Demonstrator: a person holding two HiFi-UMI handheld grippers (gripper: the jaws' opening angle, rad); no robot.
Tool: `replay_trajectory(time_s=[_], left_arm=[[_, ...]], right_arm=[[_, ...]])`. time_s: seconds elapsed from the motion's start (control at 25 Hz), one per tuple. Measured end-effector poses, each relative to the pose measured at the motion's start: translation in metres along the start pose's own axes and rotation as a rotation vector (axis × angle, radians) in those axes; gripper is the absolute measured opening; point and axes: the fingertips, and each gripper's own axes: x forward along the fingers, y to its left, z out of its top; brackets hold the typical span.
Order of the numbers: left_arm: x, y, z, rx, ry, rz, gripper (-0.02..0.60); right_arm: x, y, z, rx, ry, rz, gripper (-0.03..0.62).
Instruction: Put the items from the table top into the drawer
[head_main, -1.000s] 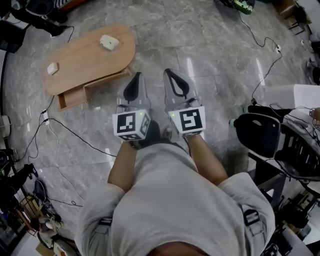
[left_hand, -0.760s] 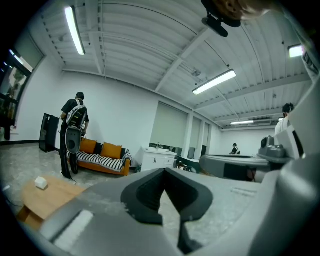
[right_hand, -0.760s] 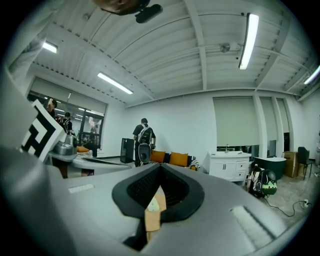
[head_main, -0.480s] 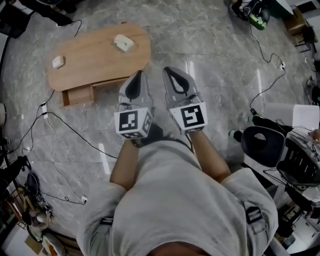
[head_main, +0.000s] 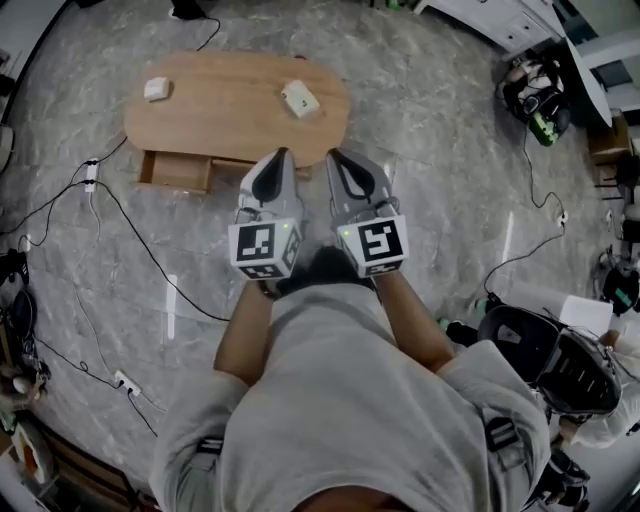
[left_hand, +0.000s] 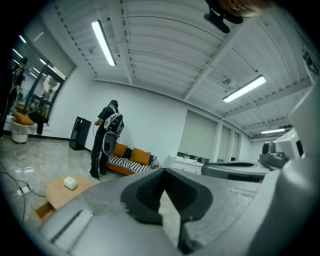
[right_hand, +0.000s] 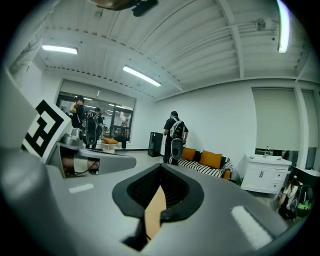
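Note:
An oval wooden table stands on the grey floor ahead of me. On it lie two small white items, one at the left end and one near the right end. A wooden drawer hangs pulled out under the table's near left edge. My left gripper and right gripper are held side by side over the table's near edge, both shut and empty. In the left gripper view the table, one white item and the drawer lie low at the left, beyond the left gripper.
Black cables and a power strip trail over the floor to my left. A black chair stands at the right. A person with a backpack stands beyond the table by a striped sofa.
The table has shifted from the upper left of the head view to just ahead of the grippers. Both grippers stayed shut and side by side.

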Motion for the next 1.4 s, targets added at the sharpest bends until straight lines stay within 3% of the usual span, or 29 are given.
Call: replay_trajectory(time_s=[0.32, 0.6, 0.92, 1.16, 1.4], left_arm=[[0.004, 0.064, -0.005, -0.016, 0.006, 0.098, 0.020], [0.066, 0.113, -0.001, -0.013, 0.037, 0.206, 0.020], [0.108, 0.197, 0.023, -0.019, 0.026, 0.410, 0.020], [0.102, 0.246, 0.033, -0.025, 0.014, 0.570, 0.020], [0.089, 0.291, 0.038, -0.018, 0.031, 0.656, 0.020]], right_arm=[[0.062, 0.041, -0.009, -0.008, 0.011, 0.137, 0.008], [0.145, 0.016, -0.002, -0.012, 0.020, 0.247, 0.008], [0.245, 0.026, 0.024, -0.103, -0.027, 0.442, 0.008], [0.298, 0.053, 0.032, -0.101, -0.069, 0.598, 0.008], [0.344, 0.083, 0.039, -0.104, -0.060, 0.677, 0.008]])
